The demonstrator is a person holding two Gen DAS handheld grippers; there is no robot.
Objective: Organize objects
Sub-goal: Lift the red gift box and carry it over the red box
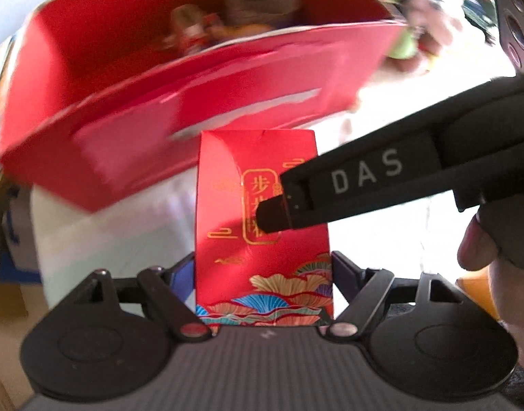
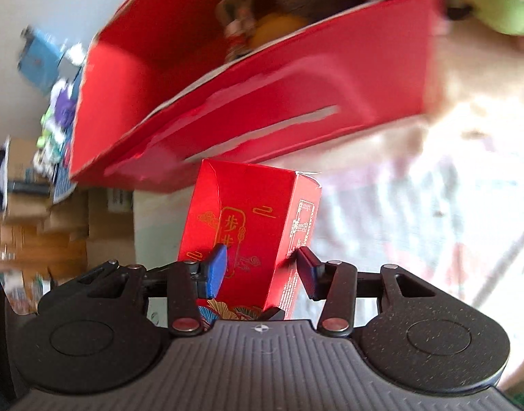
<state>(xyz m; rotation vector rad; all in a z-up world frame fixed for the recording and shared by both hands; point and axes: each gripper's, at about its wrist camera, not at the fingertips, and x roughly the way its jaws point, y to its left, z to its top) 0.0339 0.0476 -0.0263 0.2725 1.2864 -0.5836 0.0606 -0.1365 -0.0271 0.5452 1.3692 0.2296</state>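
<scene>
1. Left wrist view: a small red cardboard carton with gold lettering and fan patterns [image 1: 262, 226] sits upright between the left gripper [image 1: 263, 267] fingers, pinched at its lower sides.
2. From the right edge of that view, a black finger marked "DAS" [image 1: 330, 188], part of the right gripper, lies across the carton's front face, touching the gold label.
3. A hand [image 1: 481, 250] wraps the black handle at the right edge of the same view.
4. Right wrist view: the right gripper [image 2: 262, 267] is clamped on the same carton [image 2: 248, 233]; a blue pad [image 2: 215, 270] presses the front face and a dark pad [image 2: 308, 270] presses the side panel with small print.
5. So both tools grip the 1 carton together, and it is held up off any surface.
6. Beyond the carton's top end is a large open red cardboard box [image 1: 193, 96], blurred and tilted in both views.
7. Inside the box lie blurred things: a brownish round item [image 1: 262, 3], something orange and a small figure; I cannot tell what they are.
8. Stacked brown cardboard boxes [image 2: 56, 226] show at the left edge of the right wrist view.
</scene>
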